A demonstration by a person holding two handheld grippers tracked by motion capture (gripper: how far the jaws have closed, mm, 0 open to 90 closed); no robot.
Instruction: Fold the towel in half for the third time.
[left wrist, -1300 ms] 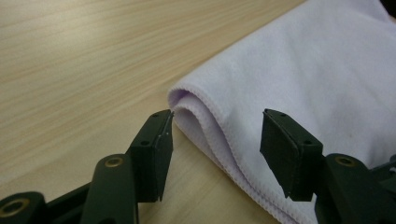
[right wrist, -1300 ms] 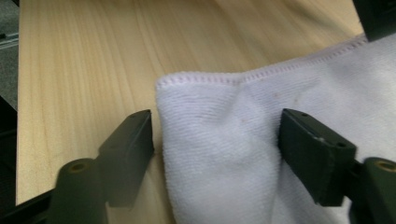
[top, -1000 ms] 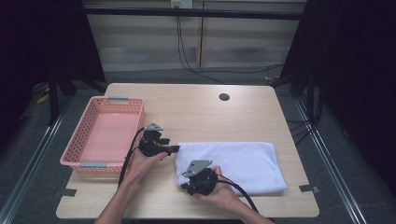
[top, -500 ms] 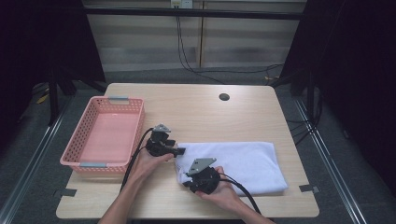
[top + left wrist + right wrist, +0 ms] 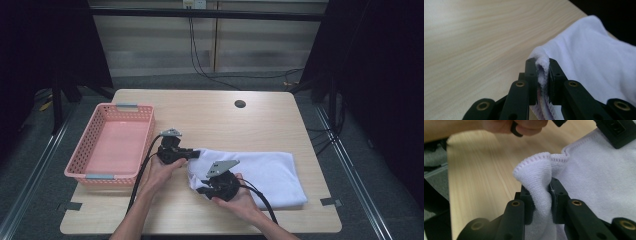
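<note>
Your table (image 5: 210, 117) carries two things: the pink basket (image 5: 111, 145) at its left edge and the white towel (image 5: 260, 172), which lies just right of the basket, folded, on the near half of the wood. Both of your hands now work the towel's end nearest the basket.

Your left gripper (image 5: 192, 154), between basket and towel, has just been closing, and the towel's far corner (image 5: 541, 67) is pinched between its pads; half a second ago its jaws stood wide at that edge. Your right gripper (image 5: 202, 189) has just been closing too and grips a bunched fold of the hem (image 5: 537, 185) at the near corner, which rides a little higher off the table than before.

So you hold both corners of the basket-side end, and the grasp step looks done. From here you can lift that end, probably to fold it or carry the towel to the basket; how many layers each grip has caught is hard to tell.
</note>
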